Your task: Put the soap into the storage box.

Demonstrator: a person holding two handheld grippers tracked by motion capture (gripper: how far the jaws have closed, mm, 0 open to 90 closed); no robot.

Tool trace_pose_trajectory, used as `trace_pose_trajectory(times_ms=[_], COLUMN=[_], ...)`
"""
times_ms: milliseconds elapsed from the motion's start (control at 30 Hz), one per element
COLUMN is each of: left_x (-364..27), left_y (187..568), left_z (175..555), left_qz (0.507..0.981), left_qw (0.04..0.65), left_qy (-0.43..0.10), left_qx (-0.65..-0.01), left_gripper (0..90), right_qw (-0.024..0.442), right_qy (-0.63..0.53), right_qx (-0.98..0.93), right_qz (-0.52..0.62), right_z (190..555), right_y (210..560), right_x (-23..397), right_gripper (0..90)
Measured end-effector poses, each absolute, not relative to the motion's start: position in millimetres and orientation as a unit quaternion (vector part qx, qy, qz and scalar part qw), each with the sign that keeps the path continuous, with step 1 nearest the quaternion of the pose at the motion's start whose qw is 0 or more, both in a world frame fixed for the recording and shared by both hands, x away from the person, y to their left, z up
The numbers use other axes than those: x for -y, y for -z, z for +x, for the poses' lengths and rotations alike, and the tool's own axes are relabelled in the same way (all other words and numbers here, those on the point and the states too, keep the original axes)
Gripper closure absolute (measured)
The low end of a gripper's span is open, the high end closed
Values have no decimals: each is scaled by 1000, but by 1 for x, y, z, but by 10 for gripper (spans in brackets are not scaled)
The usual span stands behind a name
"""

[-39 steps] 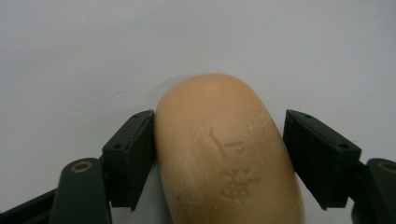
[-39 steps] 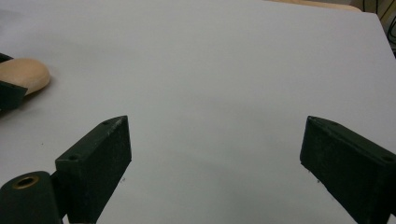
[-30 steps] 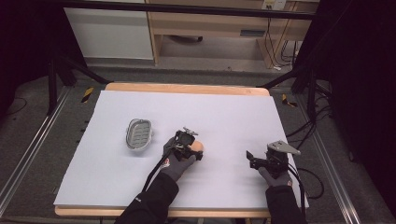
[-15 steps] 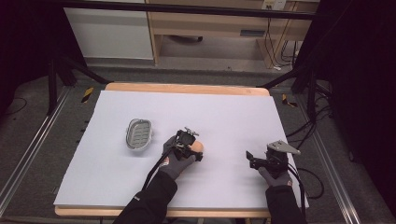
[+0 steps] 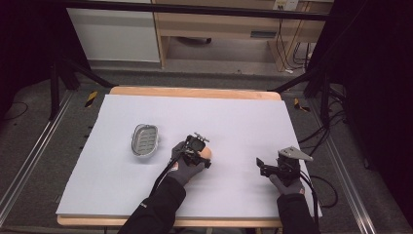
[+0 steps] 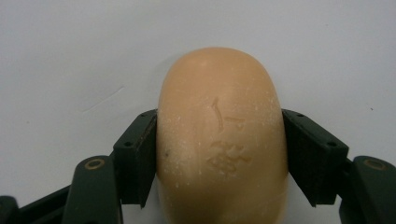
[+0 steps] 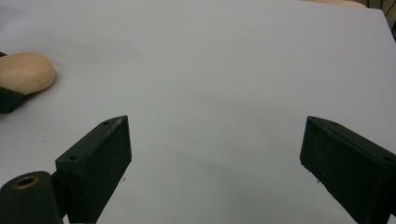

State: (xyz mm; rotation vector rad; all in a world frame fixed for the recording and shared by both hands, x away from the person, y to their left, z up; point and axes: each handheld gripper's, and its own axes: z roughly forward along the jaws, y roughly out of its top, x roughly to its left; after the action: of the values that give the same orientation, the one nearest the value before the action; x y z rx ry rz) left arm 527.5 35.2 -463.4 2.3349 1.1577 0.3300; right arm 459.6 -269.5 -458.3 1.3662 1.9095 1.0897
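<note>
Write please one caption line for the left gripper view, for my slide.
Left gripper closed on a peach-coloured oval soap bar over the white table cover.

The high view looks forward and down from above the near edge of the desk [image 5: 243,112], taking in all four edges and the floor beyond. The left gripper view sits very close over the soap [image 6: 222,140], facing down at the desk sheet. The right gripper view looks low across the desk toward its far edge; the soap shows at its left margin, shared with both other views.
</note>
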Motion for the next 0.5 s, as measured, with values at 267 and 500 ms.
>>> trace_pose_trajectory(times_ms=[267, 500], left_x=[-43, -51], left_y=[456, 448], left_z=[525, 521], left_qz=[852, 849], left_qw=[279, 287], left_qy=[-113, -113], left_qx=[-429, -428], left_gripper=[321, 321], right_qw=[269, 272], right_qy=[-406, -404], right_qx=[-707, -708], right_qz=[513, 511], right_z=[459, 459], right_y=[458, 458], right_x=[270, 270], right_gripper=[91, 91])
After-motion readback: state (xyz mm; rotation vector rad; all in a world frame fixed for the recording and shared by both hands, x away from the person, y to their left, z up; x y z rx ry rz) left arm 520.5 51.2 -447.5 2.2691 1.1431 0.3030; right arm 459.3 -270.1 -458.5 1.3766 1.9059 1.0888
